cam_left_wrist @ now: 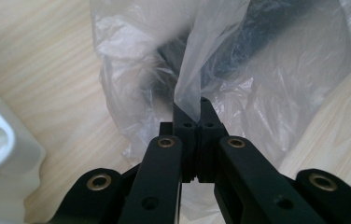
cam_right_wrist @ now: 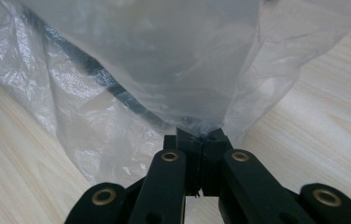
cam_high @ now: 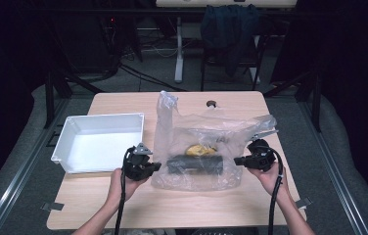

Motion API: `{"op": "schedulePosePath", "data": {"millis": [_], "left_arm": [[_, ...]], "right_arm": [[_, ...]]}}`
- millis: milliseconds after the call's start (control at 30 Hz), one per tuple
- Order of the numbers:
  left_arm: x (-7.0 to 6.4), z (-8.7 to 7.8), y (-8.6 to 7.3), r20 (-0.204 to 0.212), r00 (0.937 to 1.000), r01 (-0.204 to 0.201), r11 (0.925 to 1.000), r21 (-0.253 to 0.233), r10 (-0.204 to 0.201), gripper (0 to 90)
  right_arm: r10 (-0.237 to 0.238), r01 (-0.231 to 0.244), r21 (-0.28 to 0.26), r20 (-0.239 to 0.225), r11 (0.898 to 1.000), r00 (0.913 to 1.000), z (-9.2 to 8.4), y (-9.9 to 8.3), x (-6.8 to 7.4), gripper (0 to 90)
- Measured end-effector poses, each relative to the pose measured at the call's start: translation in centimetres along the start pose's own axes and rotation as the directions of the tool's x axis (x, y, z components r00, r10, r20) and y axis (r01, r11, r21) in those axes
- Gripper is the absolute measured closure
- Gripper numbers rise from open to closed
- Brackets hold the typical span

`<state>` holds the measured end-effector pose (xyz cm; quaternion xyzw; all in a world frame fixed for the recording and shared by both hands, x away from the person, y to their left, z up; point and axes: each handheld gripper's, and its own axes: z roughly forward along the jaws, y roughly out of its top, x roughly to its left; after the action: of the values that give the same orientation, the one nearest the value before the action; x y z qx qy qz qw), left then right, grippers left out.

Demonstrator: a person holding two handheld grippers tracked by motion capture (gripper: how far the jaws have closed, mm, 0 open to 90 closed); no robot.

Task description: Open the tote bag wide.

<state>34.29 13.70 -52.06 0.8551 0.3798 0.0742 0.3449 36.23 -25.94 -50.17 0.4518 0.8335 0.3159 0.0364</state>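
So we're looking at the left gripper point(cam_left_wrist: 193, 116) first: its fingers point(cam_left_wrist: 183, 122) are pressed together with a fold of the clear plastic bag point(cam_left_wrist: 239, 79) pinched between them, right in the middle of the left gripper view. Same deal on the other side, where the right gripper point(cam_right_wrist: 202, 137) is clamping its fingers point(cam_right_wrist: 188, 142) on the bag's film point(cam_right_wrist: 164, 60), which is fanning up out of them toward the top of the frame.

In the high view we're seeing the left gripper point(cam_high: 156, 166) sitting at the bag's lower left edge and the right gripper point(cam_high: 237, 161) at its right edge, both pointing inward at each other with the bag point(cam_high: 206, 142) spreading between them, a bit right of the frame's center. One hand point(cam_high: 123, 183) is coming up from the bottom left, the other hand point(cam_high: 267, 176) from the bottom right.

Inside the bag a black cylinder point(cam_high: 194, 164) is lying on its side, and just above it something yellow point(cam_high: 200, 149) is showing through the plastic; we can't tell what it is. The bag's upper left corner is standing up in a crumpled peak.

Left of the bag, near the left gripper, a white tray point(cam_high: 64, 142) is resting on the wooden table point(cam_high: 172, 205).
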Motion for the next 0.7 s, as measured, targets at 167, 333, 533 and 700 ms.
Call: {"op": "schedulePosePath", "data": {"millis": [167,333,533,700], "left_arm": [[0.0,-0.4,0.0,-0.001,0.9998,-0.019,0.9998,0.010,0.019,80.5],[-0.5,-2.1,1.0,-0.047,0.9986,-0.027,0.9986,-0.045,0.024,50.7],[-1.9,-4.8,3.6,-0.076,0.9946,-0.084,0.9795,-0.183,0.071,40.0],[-1.6,-3.1,4.3,-0.080,0.9951,-0.075,0.9750,-0.209,0.059,61.4]], "right_arm": [[0.037,-0.036,-0.028,0.020,0.999,0.9991,0.5,-0.4,0.2,89.5],[0.005,-0.004,-0.019,0.010,1.000,0.9999,0.4,-0.4,0.3,89.5],[-0.015,0.015,-0.021,0.005,1.000,0.9999,0.2,-0.2,0.7,89.5],[-0.016,0.016,-0.012,0.003,1.000,0.9999,0.4,-0.2,1.0,89.4]]}}
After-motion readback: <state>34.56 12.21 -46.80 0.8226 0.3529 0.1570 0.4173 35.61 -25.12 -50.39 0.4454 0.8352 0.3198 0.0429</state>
